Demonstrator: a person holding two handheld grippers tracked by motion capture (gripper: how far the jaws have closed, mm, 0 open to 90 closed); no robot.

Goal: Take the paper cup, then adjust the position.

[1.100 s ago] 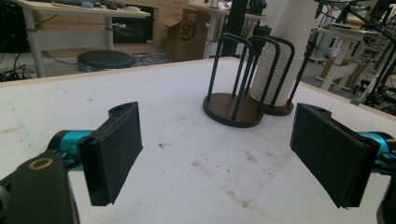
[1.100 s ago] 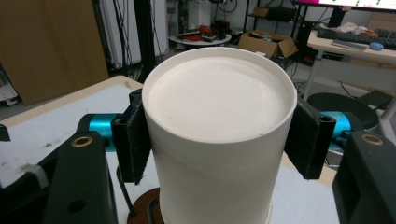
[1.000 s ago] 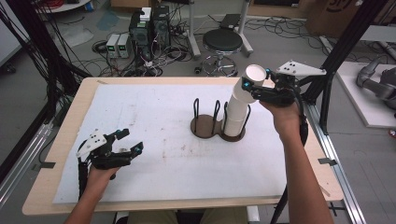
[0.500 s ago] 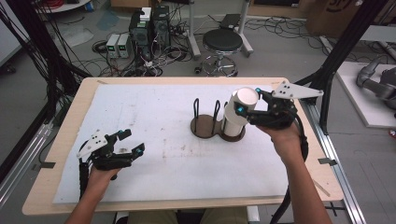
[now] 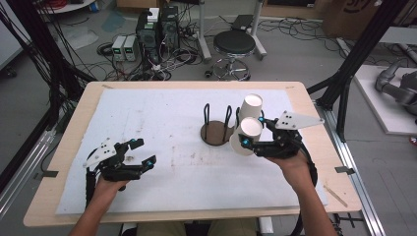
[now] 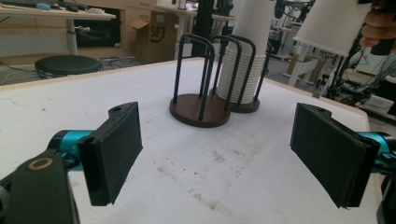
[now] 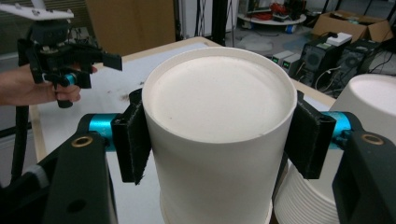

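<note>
Jaws of right gripper clamp white cup beside cup stack.

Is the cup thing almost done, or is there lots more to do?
One paper cup is off the cup stack and squeezed in the right gripper. It hangs in the air above the table. The left gripper waits open. The holder's empty side has no cup yet. Many cups remain stacked.

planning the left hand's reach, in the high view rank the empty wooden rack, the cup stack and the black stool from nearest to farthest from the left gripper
1. Empty wooden rack, mid-table, right of the left gripper.
2. Cup stack, just beyond the rack, further right.
3. Black stool, on the floor past the table's far edge.
</note>
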